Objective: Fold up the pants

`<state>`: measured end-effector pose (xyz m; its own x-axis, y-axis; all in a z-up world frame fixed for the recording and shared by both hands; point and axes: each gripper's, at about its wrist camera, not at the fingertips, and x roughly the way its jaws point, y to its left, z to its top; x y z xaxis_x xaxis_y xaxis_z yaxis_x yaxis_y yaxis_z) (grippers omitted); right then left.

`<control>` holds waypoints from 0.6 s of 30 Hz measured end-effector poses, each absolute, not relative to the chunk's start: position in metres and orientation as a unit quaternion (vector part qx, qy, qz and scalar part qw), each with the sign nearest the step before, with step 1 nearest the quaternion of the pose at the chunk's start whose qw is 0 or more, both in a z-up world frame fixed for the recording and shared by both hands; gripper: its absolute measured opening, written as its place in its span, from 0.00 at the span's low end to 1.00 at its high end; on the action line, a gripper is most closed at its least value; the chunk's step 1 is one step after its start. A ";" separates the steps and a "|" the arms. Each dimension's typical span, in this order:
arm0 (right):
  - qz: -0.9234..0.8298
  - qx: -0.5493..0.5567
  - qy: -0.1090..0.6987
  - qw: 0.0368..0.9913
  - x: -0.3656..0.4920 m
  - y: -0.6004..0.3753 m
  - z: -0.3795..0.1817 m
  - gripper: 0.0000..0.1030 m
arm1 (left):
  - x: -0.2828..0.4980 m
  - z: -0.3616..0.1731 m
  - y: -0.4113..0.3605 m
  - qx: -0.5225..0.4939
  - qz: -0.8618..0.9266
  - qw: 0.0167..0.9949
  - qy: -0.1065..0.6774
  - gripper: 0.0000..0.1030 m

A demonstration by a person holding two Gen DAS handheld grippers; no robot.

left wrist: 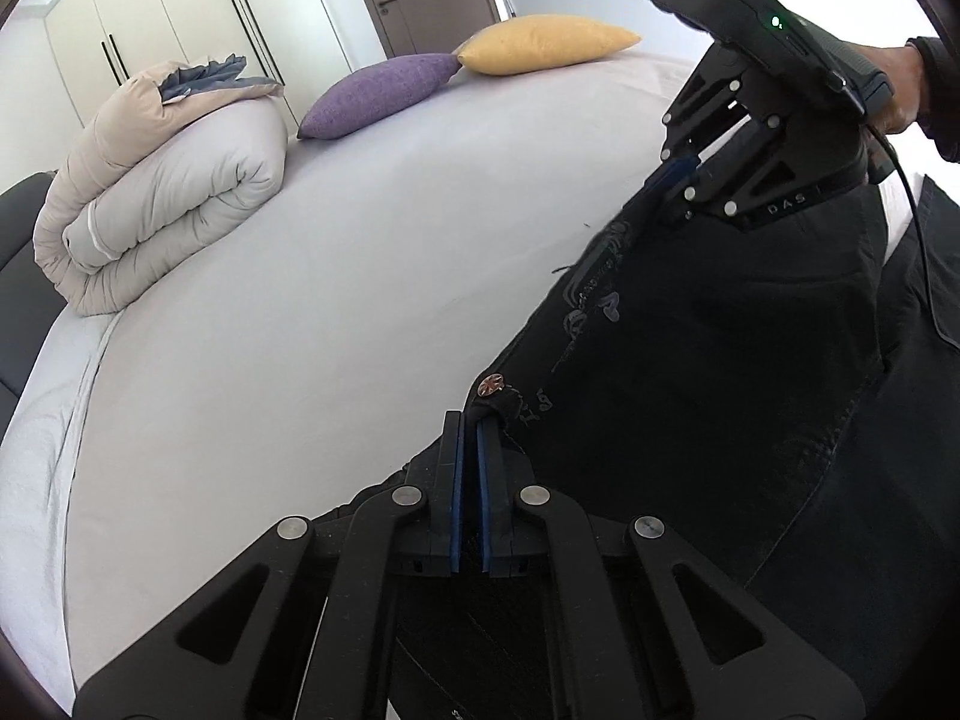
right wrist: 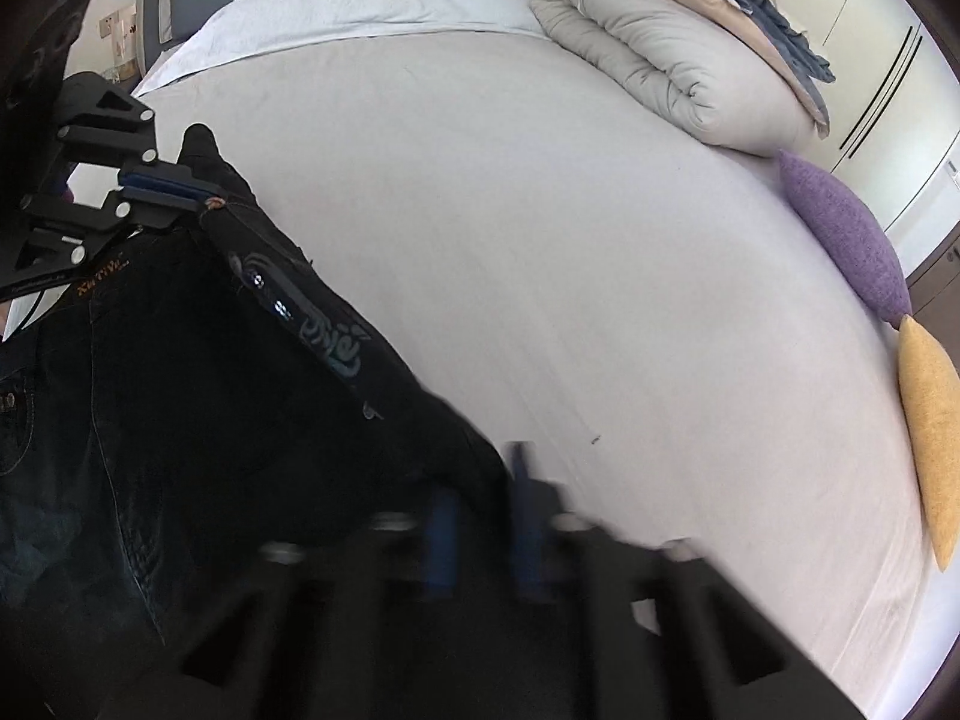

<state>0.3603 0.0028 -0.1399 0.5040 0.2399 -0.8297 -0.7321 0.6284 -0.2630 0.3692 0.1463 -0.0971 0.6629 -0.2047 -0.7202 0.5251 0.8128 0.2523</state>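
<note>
Dark pants (left wrist: 690,396) held by waistband over bed (left wrist: 312,312) near edge, waistband stretched between grippers. Left gripper (left wrist: 469,426) clamped by button; right gripper (left wrist: 663,180) pinching opposite end, both angled downward.

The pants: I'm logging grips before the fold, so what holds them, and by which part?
Both tongs grip the dark pants at the waistband: the left tongs beside the metal button, the right tongs at the opposite end.
</note>
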 end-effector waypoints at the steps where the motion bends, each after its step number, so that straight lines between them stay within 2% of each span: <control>1: 0.301 -0.304 0.398 0.811 0.360 0.003 -0.138 0.07 | 0.350 -0.095 0.150 0.223 -0.206 0.884 0.355 0.02; 9: 0.302 -0.238 0.409 0.827 0.343 0.005 -0.128 0.06 | 0.310 -0.081 0.156 0.191 -0.206 0.892 0.353 0.02; 14: 0.316 -0.136 0.454 0.822 0.329 0.012 -0.136 0.06 | 0.279 -0.078 0.159 0.184 -0.205 0.892 0.357 0.02; 18: 0.343 -0.145 0.461 0.806 0.300 0.031 -0.144 0.06 | 0.249 -0.079 0.165 0.174 -0.204 0.890 0.368 0.02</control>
